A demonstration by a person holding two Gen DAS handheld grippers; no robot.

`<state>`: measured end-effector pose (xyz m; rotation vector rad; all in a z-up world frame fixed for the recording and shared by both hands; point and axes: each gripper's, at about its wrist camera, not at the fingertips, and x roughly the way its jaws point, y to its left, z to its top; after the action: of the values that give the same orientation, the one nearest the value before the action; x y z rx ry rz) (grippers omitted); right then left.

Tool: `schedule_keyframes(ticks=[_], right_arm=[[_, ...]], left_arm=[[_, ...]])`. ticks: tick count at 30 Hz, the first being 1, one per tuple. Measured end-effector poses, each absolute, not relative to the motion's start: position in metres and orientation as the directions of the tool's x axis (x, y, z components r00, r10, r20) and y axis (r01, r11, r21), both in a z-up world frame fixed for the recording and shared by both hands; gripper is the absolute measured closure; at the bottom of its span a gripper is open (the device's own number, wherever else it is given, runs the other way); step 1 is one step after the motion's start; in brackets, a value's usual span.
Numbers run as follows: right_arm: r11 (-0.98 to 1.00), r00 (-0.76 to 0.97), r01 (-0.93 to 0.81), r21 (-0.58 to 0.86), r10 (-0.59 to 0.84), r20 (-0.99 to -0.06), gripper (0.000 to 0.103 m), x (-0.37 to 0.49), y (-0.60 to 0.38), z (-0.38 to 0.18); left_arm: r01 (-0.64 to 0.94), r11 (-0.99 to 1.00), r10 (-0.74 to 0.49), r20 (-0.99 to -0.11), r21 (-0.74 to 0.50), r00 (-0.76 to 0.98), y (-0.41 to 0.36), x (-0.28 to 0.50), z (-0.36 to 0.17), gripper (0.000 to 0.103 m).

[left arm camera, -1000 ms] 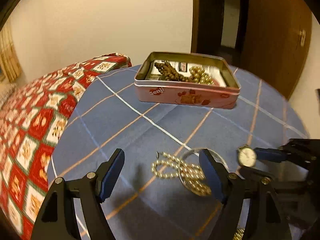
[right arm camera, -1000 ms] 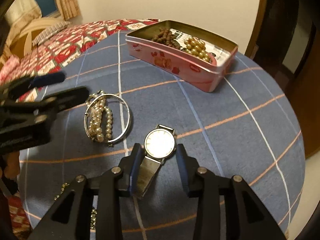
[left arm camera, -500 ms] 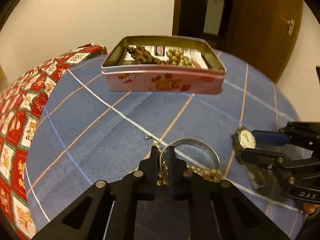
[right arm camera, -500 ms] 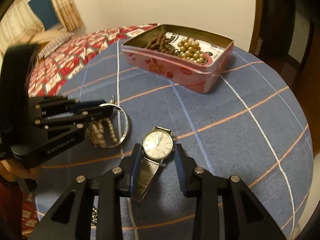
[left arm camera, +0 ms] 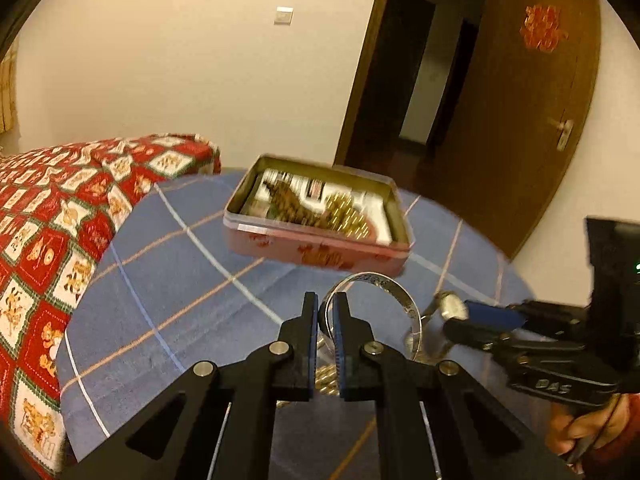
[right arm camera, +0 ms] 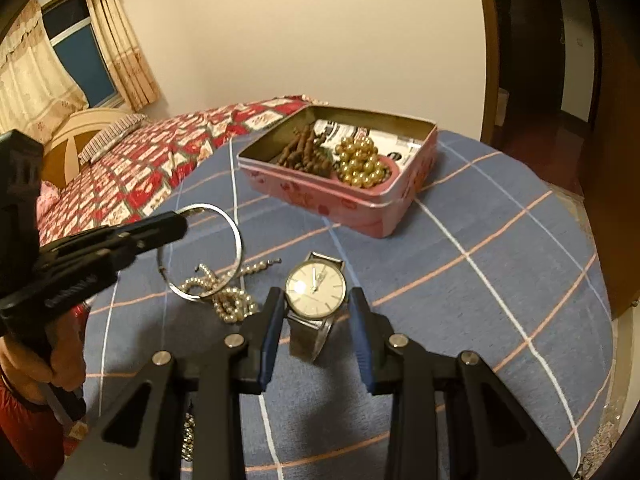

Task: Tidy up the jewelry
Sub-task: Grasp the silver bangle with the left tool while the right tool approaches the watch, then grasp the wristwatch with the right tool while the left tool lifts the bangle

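Bangle (left arm camera: 400, 300) pinched by its rim in the left claw (left arm camera: 325, 316), jaws nearly together on the metal band; in the right wrist view the ring (right arm camera: 236, 236) stands tilted up off the cloth with its low edge among the pearl strand (right arm camera: 232, 300). Pearls lie loose on the counter (right arm camera: 500, 264), partly threaded through the bangle, not gripped.

Watch (right arm camera: 315, 289) sits between the right claw's (right arm camera: 316, 308) blue pads, face up, mesh strap (right arm camera: 310, 336) hanging toward the camera. Claw is at a narrow gap, jaws closed in a bit further just now; pads flank the case, but whether they actually press on it I cannot tell. Left wrist view shows the same watch (left arm camera: 452, 306) at the right claw's tip, blurred.

Pink tin (right arm camera: 360, 204), lid off, stands further back on the blue checked cloth, well apart from both claws. Inside: brown bead string (right arm camera: 304, 156) on the left, gold beads (right arm camera: 360, 164) on the right, printed paper under them.

Red patterned bedspread (right arm camera: 160, 160) is left of the counter. Hand (left arm camera: 588, 436) on the right claw's handle shows at the frame edge, red sleeve.
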<state>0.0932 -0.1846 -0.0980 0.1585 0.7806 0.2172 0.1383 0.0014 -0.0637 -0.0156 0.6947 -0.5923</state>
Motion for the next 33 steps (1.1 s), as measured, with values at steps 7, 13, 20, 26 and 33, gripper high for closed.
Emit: schedule_keyframes(ticks=[7, 13, 20, 26, 33], right_arm=[[0.972, 0.737, -0.125, 0.197, 0.224, -0.638, 0.1, 0.098, -0.188, -0.078], [0.97, 0.759, -0.122, 0.211, 0.228, -0.609, 0.096, 0.111, -0.196, -0.066], [0.971, 0.719, -0.049, 0.234, 0.197, -0.667, 0.068, 0.114, -0.224, -0.084], [0.973, 0.648, -0.128, 0.19, 0.227, -0.727, 0.05, 0.121, -0.198, -0.111], [0.957, 0.587, -0.287, -0.037, 0.145, -0.796, 0.05, 0.145, -0.165, -0.135]], left_arm=[[0.502, 0.834, -0.54, -0.524, -0.228, 0.659, 0.004, 0.139, -0.037, 0.097], [0.495, 0.837, -0.536, -0.529, -0.232, 0.658, 0.002, 0.148, -0.041, 0.097], [0.497, 0.829, -0.55, -0.532, -0.256, 0.643, 0.003, 0.152, -0.047, 0.097], [0.502, 0.827, -0.549, -0.554, -0.254, 0.626, 0.0, 0.154, -0.051, 0.097], [0.499, 0.832, -0.539, -0.566, -0.243, 0.623, 0.001, 0.153, -0.051, 0.097]])
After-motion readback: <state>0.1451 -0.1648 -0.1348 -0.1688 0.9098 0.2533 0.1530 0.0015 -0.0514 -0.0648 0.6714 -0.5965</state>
